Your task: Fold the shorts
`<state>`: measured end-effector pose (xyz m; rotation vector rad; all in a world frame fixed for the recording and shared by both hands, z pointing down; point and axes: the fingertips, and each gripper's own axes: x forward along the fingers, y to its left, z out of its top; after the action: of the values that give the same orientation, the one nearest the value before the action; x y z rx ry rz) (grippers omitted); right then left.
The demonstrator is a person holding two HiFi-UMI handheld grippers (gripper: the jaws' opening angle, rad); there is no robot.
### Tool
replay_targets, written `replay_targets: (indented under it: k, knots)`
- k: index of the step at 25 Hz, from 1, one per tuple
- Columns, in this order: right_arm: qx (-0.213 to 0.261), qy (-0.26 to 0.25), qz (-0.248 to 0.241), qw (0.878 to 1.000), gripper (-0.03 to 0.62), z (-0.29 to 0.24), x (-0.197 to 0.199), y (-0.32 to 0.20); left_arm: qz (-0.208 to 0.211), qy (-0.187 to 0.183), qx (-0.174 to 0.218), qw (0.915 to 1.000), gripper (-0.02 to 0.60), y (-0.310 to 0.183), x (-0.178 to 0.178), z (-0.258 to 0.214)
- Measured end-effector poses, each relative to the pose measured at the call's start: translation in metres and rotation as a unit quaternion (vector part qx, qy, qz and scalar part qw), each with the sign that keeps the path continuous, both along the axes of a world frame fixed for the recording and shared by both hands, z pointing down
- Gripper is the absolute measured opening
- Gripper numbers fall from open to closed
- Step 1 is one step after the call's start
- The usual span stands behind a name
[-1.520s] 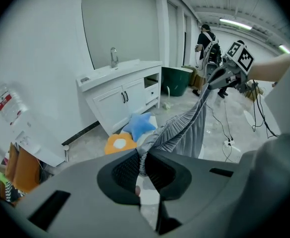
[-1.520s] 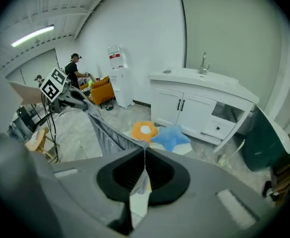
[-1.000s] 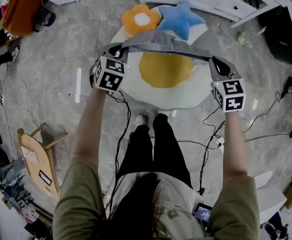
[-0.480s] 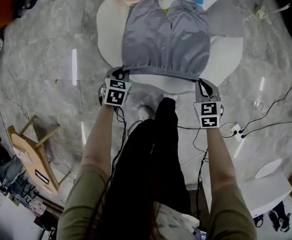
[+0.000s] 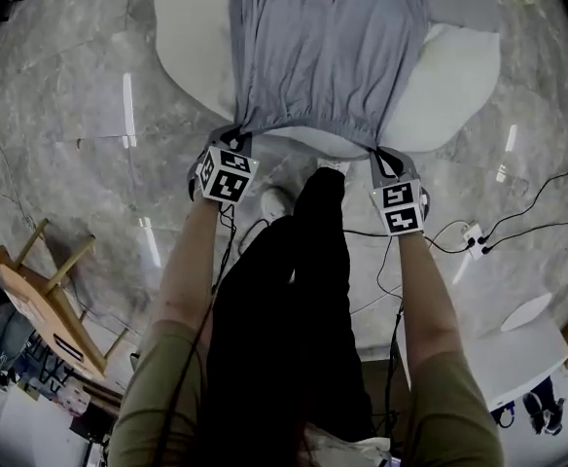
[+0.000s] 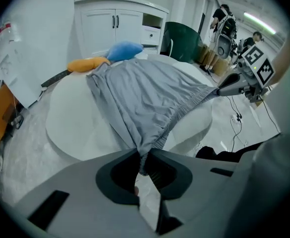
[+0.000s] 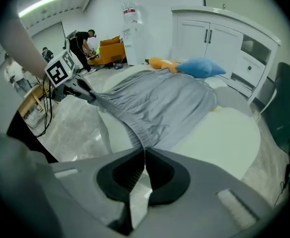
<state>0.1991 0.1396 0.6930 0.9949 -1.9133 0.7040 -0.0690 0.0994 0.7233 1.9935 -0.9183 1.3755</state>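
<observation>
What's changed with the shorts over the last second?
The left gripper and right gripper came down toward the person, spreading the gray shorts flat on the white rug. Nothing was let go: each gripper stays shut on a waistband corner.

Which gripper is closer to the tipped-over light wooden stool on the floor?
Left. The left gripper holds one waistband corner of the grey fabric shorts on the side of the wooden stool; the right gripper holds the other corner, farther away.

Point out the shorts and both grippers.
shorts (image 5: 328,47), head view, middle of the fabric.
left gripper (image 5: 237,136), head view, jaw tips at waistband corner.
right gripper (image 5: 381,154), head view, jaw tips at waistband corner.
</observation>
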Motion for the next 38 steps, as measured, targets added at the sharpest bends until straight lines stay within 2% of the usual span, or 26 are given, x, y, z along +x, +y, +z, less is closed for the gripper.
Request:
replay_targets:
  k: [4,6,8,9,10,11,12,13,14,16,18,23,25,28,34,38]
  knots:
    - [0.007,0.025,-0.016,1.0,0.011,0.025,0.003,0.001,0.041,-0.033,-0.002,0.9986,0.043,-0.006,0.001,0.027]
    - [0.006,0.042,-0.03,0.999,0.012,0.035,0.004,0.002,0.048,-0.048,-0.01,0.9976,0.057,-0.006,0.0,0.037]
    - [-0.01,0.045,-0.034,0.998,0.014,0.042,0.004,0.003,0.041,-0.052,-0.023,0.9975,0.098,-0.004,0.001,0.043]
    - [-0.022,0.038,-0.03,0.999,0.022,0.044,0.004,0.003,0.037,-0.05,-0.035,0.9975,0.148,-0.002,0.002,0.045]
    - [-0.037,0.026,-0.023,0.999,0.054,0.043,0.003,0.002,0.034,-0.045,-0.052,0.997,0.235,0.002,0.003,0.045]
    - [-0.051,0.012,-0.015,0.999,0.118,0.042,0.002,0.002,0.033,-0.041,-0.069,0.9962,0.326,0.008,0.003,0.045]
    - [-0.063,-0.001,-0.008,0.998,0.202,0.039,0.002,0.001,0.029,-0.04,-0.082,0.9954,0.364,0.013,0.002,0.042]
    - [-0.073,-0.01,-0.003,0.997,0.259,0.035,0.003,0.0,0.02,-0.04,-0.089,0.995,0.378,0.019,0.001,0.038]
    - [-0.079,-0.015,0.001,0.997,0.262,0.03,0.007,-0.001,0.004,-0.039,-0.094,0.9948,0.388,0.024,0.001,0.033]
    - [-0.088,-0.023,0.015,0.996,0.264,0.015,0.017,-0.007,-0.033,-0.029,-0.102,0.9938,0.407,0.039,0.006,0.019]
    - [-0.093,-0.037,0.047,0.994,0.265,-0.002,0.029,-0.02,-0.052,-0.009,-0.105,0.993,0.41,0.053,0.024,0.0]
    - [-0.081,-0.074,0.145,0.983,0.264,-0.043,0.078,-0.091,-0.038,0.045,-0.11,0.9922,0.41,0.075,0.118,-0.043]
    - [-0.07,-0.086,0.168,0.98,0.264,-0.051,0.099,-0.133,-0.034,0.055,-0.113,0.9915,0.41,0.078,0.159,-0.052]
    - [-0.058,-0.078,0.199,0.975,0.262,-0.049,0.129,-0.197,-0.036,0.073,-0.115,0.99,0.41,0.071,0.208,-0.056]
    - [-0.025,-0.079,0.213,0.974,0.262,-0.02,0.16,-0.315,-0.076,0.093,-0.105,0.9873,0.408,0.031,0.264,-0.035]
    - [-0.009,-0.057,0.201,0.978,0.261,0.006,0.166,-0.376,-0.049,0.102,-0.099,0.9887,0.408,0.014,0.29,-0.015]
